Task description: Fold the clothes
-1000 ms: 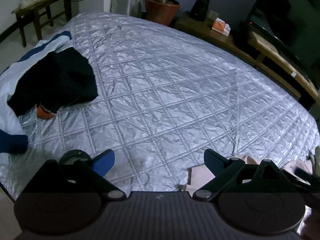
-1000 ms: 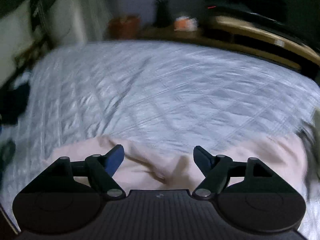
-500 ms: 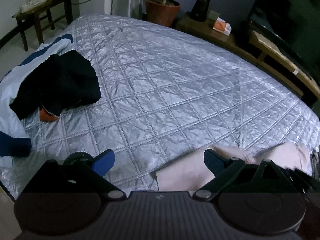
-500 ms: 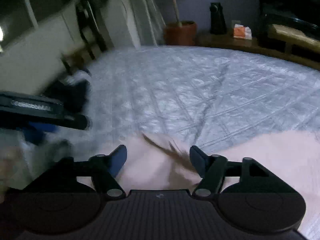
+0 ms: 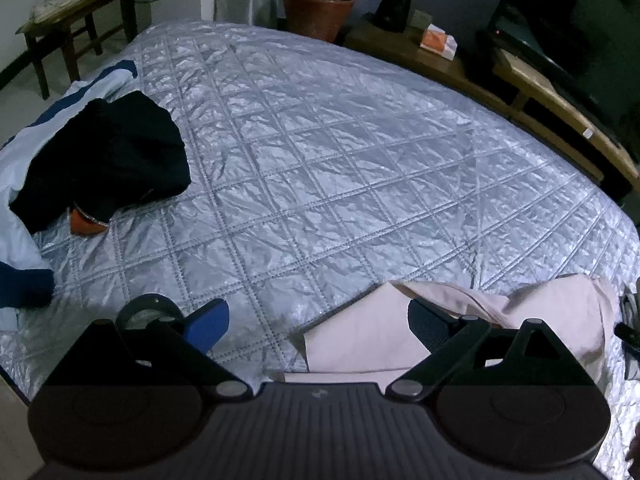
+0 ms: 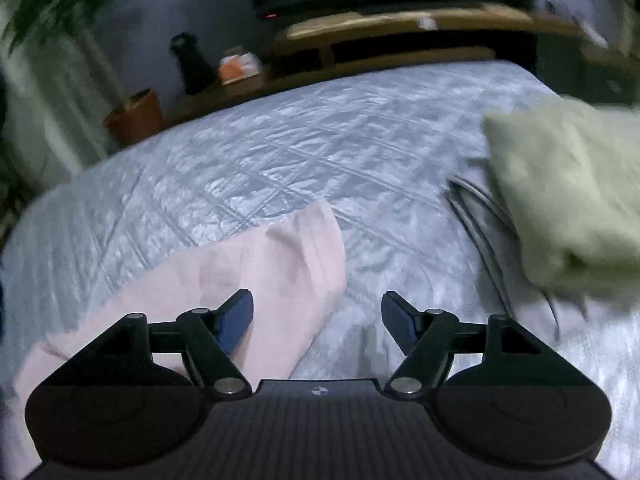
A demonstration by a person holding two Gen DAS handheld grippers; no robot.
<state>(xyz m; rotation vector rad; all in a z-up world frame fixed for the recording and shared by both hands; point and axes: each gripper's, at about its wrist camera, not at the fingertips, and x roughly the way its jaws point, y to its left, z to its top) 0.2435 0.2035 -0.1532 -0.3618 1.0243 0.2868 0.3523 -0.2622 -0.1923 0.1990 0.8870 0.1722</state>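
A pale pink garment (image 5: 472,332) lies at the near right of the silver quilted bedcover (image 5: 340,168). My left gripper (image 5: 318,324) hovers open over its left edge, the right finger above the cloth and the left finger above bare quilt. In the right wrist view the same pink garment (image 6: 248,268) spreads at the lower left. My right gripper (image 6: 318,316) is open just above it, the left fingertip over the cloth's end, nothing pinched. A folded pale green garment (image 6: 568,188) rests at the right.
A black garment (image 5: 108,156) lies on a white and blue one (image 5: 16,168) at the bed's left, with something orange (image 5: 86,224) beneath. A grey cord (image 6: 484,216) runs beside the green garment. A plant pot (image 5: 318,10), speaker, wooden bench and TV line the far side.
The pink garment has spread leftward across the near bed in the left wrist view. The right gripper swung right, bringing the green garment into sight. The left gripper stayed put.
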